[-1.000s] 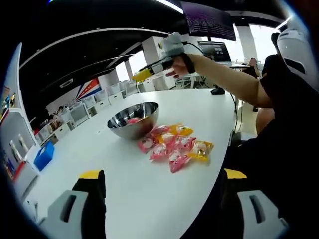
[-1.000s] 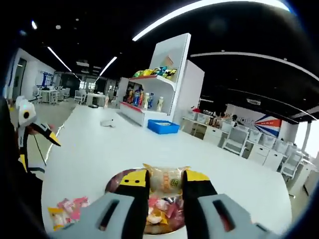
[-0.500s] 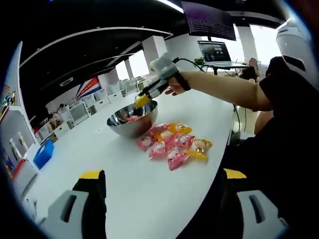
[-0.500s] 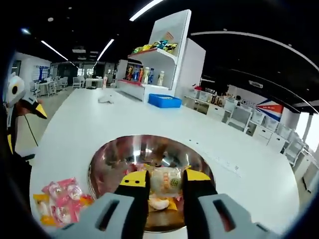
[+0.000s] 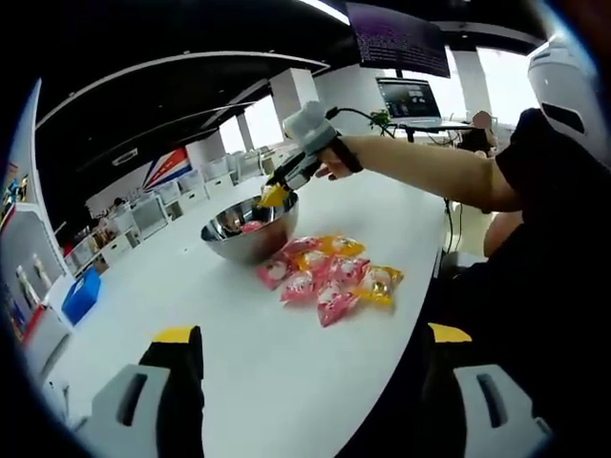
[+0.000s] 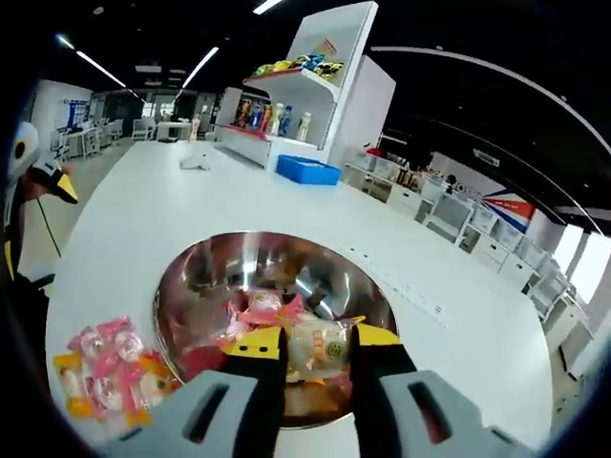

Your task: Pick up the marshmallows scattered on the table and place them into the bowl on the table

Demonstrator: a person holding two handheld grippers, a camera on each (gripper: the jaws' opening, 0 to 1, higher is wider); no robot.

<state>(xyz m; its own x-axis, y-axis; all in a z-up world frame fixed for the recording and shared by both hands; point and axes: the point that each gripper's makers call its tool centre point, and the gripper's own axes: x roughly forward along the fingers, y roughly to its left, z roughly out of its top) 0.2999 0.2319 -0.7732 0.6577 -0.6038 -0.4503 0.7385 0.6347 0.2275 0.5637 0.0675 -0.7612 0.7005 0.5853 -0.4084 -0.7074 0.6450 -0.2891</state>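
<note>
Marshmallow in a clear wrapper with a yellow label (image 6: 318, 347) sits pinched between the right gripper (image 6: 315, 349) jaws, which are closed on it directly above the round polished steel bowl (image 6: 372, 286), so release is straight down. Inside the bowl lie several pink and yellow packets, too jumbled to count. Just beside the bowl, a cluster of about eight pink and yellow wrapped marshmallows (image 5: 327, 277) waits on the white table (image 5: 286, 372). Farther from the bowl, the left gripper (image 5: 310, 377) hangs wide open and empty.
</note>
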